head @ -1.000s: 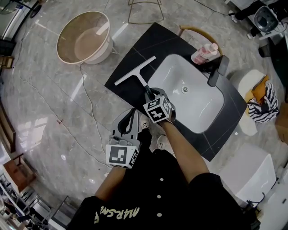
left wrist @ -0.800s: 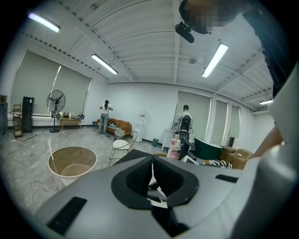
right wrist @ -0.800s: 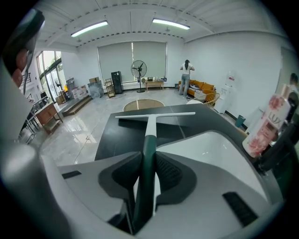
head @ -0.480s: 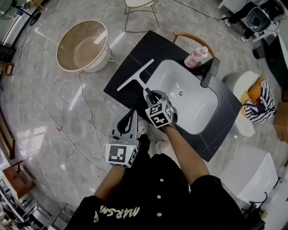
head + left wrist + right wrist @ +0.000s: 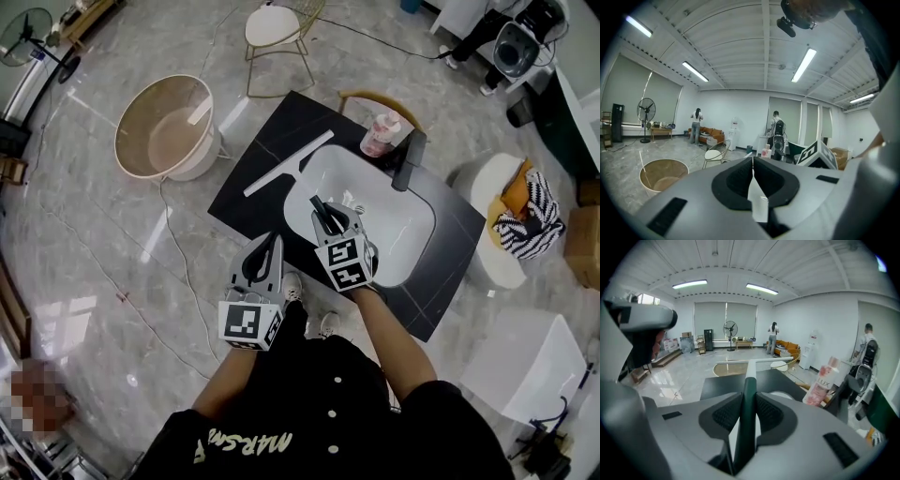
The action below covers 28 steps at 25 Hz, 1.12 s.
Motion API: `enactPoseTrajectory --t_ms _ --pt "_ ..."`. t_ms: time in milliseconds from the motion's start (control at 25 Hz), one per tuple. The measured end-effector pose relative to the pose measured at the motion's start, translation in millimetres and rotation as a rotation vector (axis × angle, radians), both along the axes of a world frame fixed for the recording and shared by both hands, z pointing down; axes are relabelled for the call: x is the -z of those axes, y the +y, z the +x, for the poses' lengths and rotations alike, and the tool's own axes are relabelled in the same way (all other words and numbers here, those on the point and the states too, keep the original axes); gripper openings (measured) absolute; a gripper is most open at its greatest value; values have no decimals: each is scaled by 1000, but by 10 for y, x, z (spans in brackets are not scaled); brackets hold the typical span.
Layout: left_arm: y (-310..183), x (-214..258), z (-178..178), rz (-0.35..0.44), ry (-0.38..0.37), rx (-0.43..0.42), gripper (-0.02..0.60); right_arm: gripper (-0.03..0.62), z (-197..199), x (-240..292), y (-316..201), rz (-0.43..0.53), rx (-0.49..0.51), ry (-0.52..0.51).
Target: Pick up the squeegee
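Note:
The squeegee has a long white blade [image 5: 286, 164] and a dark green handle [image 5: 749, 413]. My right gripper [image 5: 324, 212] is shut on that handle and holds the squeegee in the air over the left part of the black counter [image 5: 253, 178]. The blade points away from me. In the right gripper view the handle runs straight up between the two pads to the white blade [image 5: 750, 362]. My left gripper [image 5: 266, 251] hangs beside it, nearer to me and off the counter's front edge. It is shut with nothing in it, and in its own view the left gripper [image 5: 753, 165] has its pads pressed together.
A white sink [image 5: 394, 220] is set in the counter, with a dark faucet [image 5: 409, 159] and a pink bottle [image 5: 380, 134] behind it. A round beige tub [image 5: 172, 127] and a chair [image 5: 277, 28] stand on the marble floor. A white stool with striped cloth [image 5: 525, 220] is at the right.
My right gripper has risen with the squeegee, whose blade has come up off the counter. The left gripper has risen a little.

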<state>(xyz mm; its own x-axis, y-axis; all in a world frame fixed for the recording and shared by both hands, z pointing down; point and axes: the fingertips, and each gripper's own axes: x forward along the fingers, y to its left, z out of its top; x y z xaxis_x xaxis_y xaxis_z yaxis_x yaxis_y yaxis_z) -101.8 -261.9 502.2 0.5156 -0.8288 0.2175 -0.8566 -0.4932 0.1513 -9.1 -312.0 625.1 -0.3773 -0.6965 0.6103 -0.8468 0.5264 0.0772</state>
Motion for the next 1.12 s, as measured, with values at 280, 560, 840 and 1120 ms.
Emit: enactPoseTrajectory --t_ms 280,560,840,1120 --pt "9 297 266 69 9 -52 18 87 450 816 159 185 -100 -102" --pt "-10 563 413 125 13 -75 18 87 928 1505 437 355 -219 -155" --pt "-25 724 546 157 18 -91 18 87 1367 1861 733 457 -313 -161" --pt "19 829 688 179 21 -119 18 87 1692 1957 926 503 -405 -172"
